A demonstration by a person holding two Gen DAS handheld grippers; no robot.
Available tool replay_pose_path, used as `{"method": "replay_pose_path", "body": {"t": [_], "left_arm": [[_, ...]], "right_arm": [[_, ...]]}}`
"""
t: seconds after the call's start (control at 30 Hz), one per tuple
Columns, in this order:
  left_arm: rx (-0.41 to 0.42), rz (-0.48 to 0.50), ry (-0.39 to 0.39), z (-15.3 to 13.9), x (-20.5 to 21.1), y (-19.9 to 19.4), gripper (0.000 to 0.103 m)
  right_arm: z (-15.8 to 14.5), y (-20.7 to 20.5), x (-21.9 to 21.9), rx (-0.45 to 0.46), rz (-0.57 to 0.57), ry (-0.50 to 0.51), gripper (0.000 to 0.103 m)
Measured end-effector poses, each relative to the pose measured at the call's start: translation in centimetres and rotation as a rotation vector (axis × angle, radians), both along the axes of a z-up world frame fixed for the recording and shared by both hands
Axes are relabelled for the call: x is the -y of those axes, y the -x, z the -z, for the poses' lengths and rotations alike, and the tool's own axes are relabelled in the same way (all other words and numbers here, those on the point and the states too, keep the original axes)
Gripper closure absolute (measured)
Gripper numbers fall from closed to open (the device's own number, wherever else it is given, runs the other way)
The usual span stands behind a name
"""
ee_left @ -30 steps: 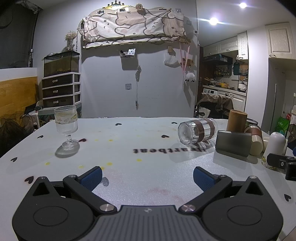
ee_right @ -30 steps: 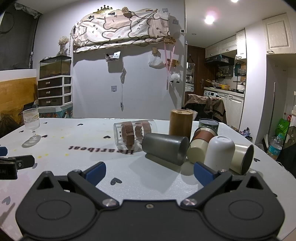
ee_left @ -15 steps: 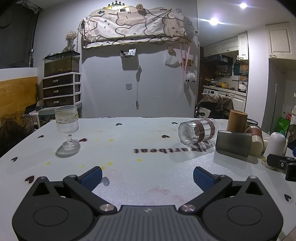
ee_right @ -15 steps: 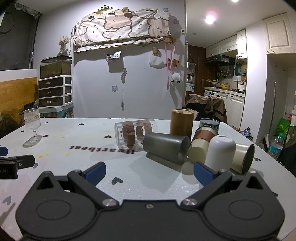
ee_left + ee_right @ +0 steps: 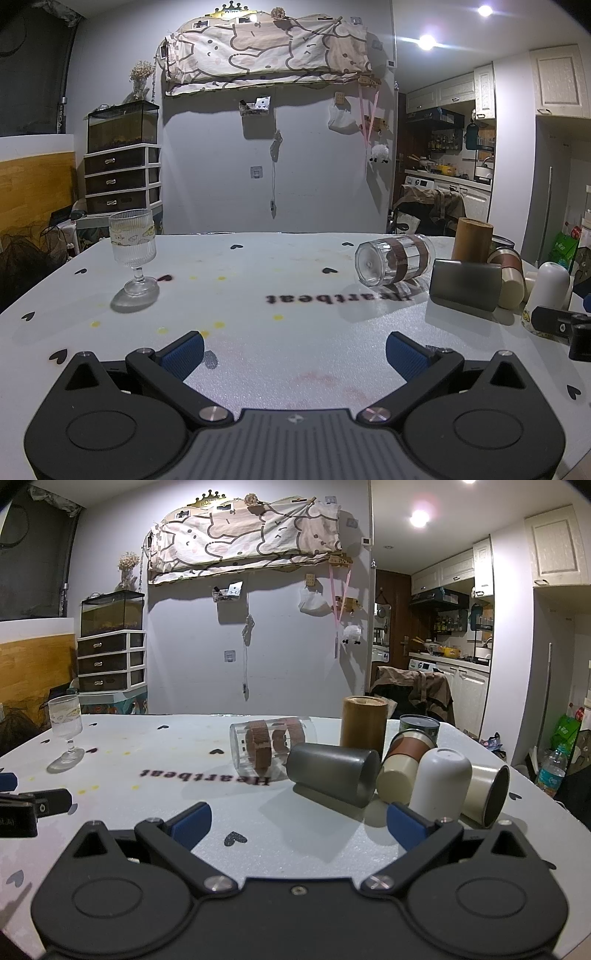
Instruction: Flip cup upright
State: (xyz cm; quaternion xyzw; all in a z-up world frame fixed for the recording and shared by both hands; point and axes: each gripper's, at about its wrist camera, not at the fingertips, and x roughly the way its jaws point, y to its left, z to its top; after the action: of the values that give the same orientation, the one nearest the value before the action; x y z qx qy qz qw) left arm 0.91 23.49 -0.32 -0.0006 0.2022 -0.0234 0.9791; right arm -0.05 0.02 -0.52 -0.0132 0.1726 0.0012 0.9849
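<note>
Several cups lie on the white table. A clear glass with brown bands lies on its side; it also shows in the right wrist view. A dark grey cup lies on its side in front of my right gripper, which is open and empty. A cream cup with a brown sleeve, a white cup upside down and a cream cup on its side sit beside it. My left gripper is open and empty, low over the table.
A stemmed glass stands upright at the left. A tall brown cylinder and a tin stand behind the cup cluster. The table's right edge is close to the cups. The other gripper's tip shows at the left.
My right gripper has moved slightly closer to the cup cluster. The left gripper has barely moved. No cup has moved.
</note>
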Motion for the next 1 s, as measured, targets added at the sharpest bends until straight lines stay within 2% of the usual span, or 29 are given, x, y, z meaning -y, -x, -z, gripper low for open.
{"method": "replay_pose_path", "body": {"t": [1.0], "left_arm": [[0.000,0.003,-0.002,0.14,0.00,0.09,0.000]], "right_arm": [[-0.07,-0.03,0.08,0.000,-0.001,-0.001,0.001]]}}
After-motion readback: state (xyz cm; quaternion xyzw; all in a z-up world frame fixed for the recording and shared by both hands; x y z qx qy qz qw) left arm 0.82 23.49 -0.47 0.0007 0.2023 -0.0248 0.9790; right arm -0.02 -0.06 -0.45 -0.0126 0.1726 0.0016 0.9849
